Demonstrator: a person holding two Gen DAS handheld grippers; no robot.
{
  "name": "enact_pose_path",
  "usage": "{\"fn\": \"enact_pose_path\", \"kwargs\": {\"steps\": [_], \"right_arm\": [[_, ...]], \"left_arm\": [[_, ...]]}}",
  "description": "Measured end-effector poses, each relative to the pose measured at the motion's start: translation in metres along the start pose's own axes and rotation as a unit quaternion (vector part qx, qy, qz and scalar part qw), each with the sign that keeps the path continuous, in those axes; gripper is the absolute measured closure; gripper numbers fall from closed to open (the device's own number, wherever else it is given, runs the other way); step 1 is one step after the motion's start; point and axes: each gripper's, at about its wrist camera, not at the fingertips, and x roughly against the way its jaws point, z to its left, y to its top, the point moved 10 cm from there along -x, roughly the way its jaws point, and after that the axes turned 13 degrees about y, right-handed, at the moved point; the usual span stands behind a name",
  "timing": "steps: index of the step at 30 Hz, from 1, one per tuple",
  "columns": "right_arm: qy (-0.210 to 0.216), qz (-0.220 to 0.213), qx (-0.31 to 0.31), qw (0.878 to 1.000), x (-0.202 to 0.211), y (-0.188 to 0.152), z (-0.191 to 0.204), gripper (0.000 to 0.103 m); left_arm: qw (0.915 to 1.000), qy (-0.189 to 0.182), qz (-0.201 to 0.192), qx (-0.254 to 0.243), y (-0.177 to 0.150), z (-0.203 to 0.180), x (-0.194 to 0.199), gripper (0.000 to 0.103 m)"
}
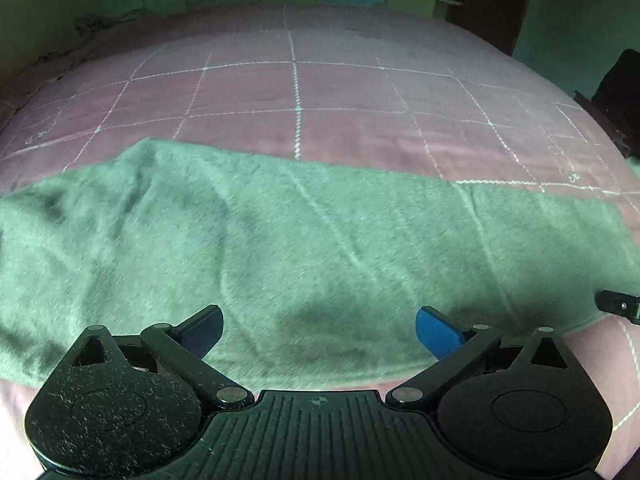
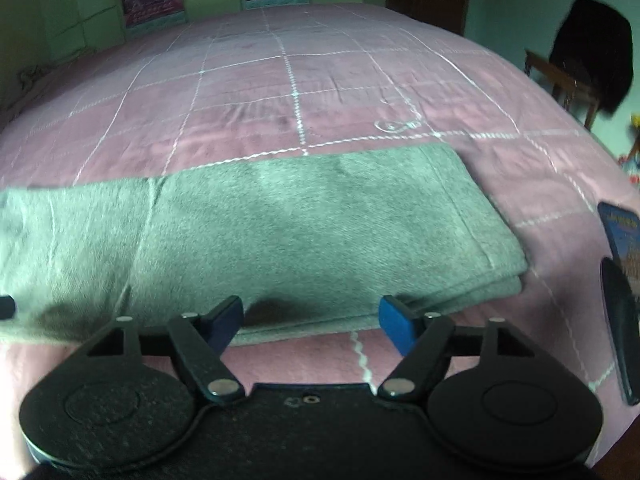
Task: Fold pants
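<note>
We have the grey-green pants (image 1: 312, 240) lying flat as one long band along the near edge of the pink quilted bedspread (image 1: 296, 92), running left to right, apparently already doubled leg on leg; the stacked hems show at the right end in the right wrist view (image 2: 472, 280). The left gripper (image 1: 320, 334) hovers just above the near edge of the cloth with its blue pads spread wide and nothing between them. The right gripper (image 2: 312, 322) hangs over the near edge close to the hem end, its jaws apart too, though narrower than the left's, and empty; the cloth lies beneath them, not pinched.

We judge the next step to be a fold across the length. To do it well we should bring each gripper down on the near edge, take both layers together, not just the top one, and close only once the pads straddle the full thickness. The ridges near the left end deserve a smoothing pull first. A dark flat object (image 2: 620, 300) lies towards the right edge of the bed; we should keep our swing clear of it.
</note>
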Motion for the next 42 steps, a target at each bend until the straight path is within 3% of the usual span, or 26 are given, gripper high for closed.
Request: {"fn": "enact_pose_path", "kwargs": {"steps": [1,2,8,10,15,17,18,19,21,24,26,29,30,33,37,40,42], "right_arm": [[0.004,-0.002,-0.018,1.0,0.003,0.001,-0.007,0.044],[0.007,-0.005,-0.038,0.999,0.007,0.001,-0.015,0.047],[0.023,-0.023,-0.176,0.984,0.021,-0.001,-0.067,0.049],[0.032,-0.033,-0.226,0.973,0.021,-0.004,-0.085,0.049],[0.057,-0.06,-0.321,0.943,0.005,0.003,-0.112,0.048],[0.056,-0.075,-0.34,0.936,-0.001,0.005,-0.116,0.059],[0.053,-0.08,-0.335,0.937,-0.002,0.008,-0.114,0.09],[0.057,-0.079,-0.323,0.941,-0.003,0.011,-0.11,0.093],[0.045,-0.091,-0.283,0.954,0.008,0.025,-0.1,0.094],[0.045,-0.154,-0.184,0.97,0.05,0.061,-0.076,0.094],[0.006,-0.12,-0.139,0.983,0.04,0.057,-0.081,0.093],[-0.015,-0.041,-0.185,0.982,0.003,0.02,-0.105,0.089],[-0.016,-0.044,-0.186,0.981,0.002,0.017,-0.105,0.086],[-0.003,-0.066,-0.208,0.976,0.008,0.019,-0.104,0.066],[-0.011,-0.063,-0.222,0.973,0.006,0.02,-0.109,0.085],[-0.035,-0.072,-0.187,0.979,0.012,0.029,-0.096,0.088],[-0.017,-0.097,-0.174,0.98,0.022,0.042,-0.08,0.089]], "left_arm": [[1.0,-0.002,0.006,-0.002,0.002,-0.005,-0.001,0.019],[0.9999,-0.005,0.016,-0.004,0.003,-0.01,-0.004,0.023],[0.9997,0.01,0.016,-0.016,0.006,-0.023,-0.013,0.023],[0.9989,0.011,0.04,-0.021,-0.004,-0.023,-0.025,0.023],[0.9991,0.012,0.03,-0.025,-0.009,-0.022,-0.029,0.023],[0.9991,0.012,0.034,-0.022,-0.009,-0.022,-0.03,0.023],[0.999,0.013,0.036,-0.022,-0.008,-0.022,-0.03,0.023],[0.999,0.015,0.036,-0.02,-0.007,-0.021,-0.029,0.023],[0.9992,0.015,0.033,-0.016,-0.003,-0.022,-0.024,0.023],[0.9995,0.014,0.018,-0.021,0.007,-0.032,-0.017,0.023],[0.9991,0.017,0.03,-0.023,0.009,-0.038,-0.022,0.023],[0.9992,0.014,0.032,-0.019,0.01,-0.043,-0.024,0.023],[0.9991,0.013,0.033,-0.024,0.009,-0.046,-0.026,0.023],[0.998,0.014,0.044,-0.043,0.004,-0.056,-0.034,0.023],[0.9973,0.023,0.047,-0.052,0.003,-0.06,-0.039,0.022],[0.9966,0.028,0.053,-0.057,0.006,-0.062,-0.038,0.022],[0.997,0.019,0.057,-0.048,0.009,-0.058,-0.036,0.022]]}}
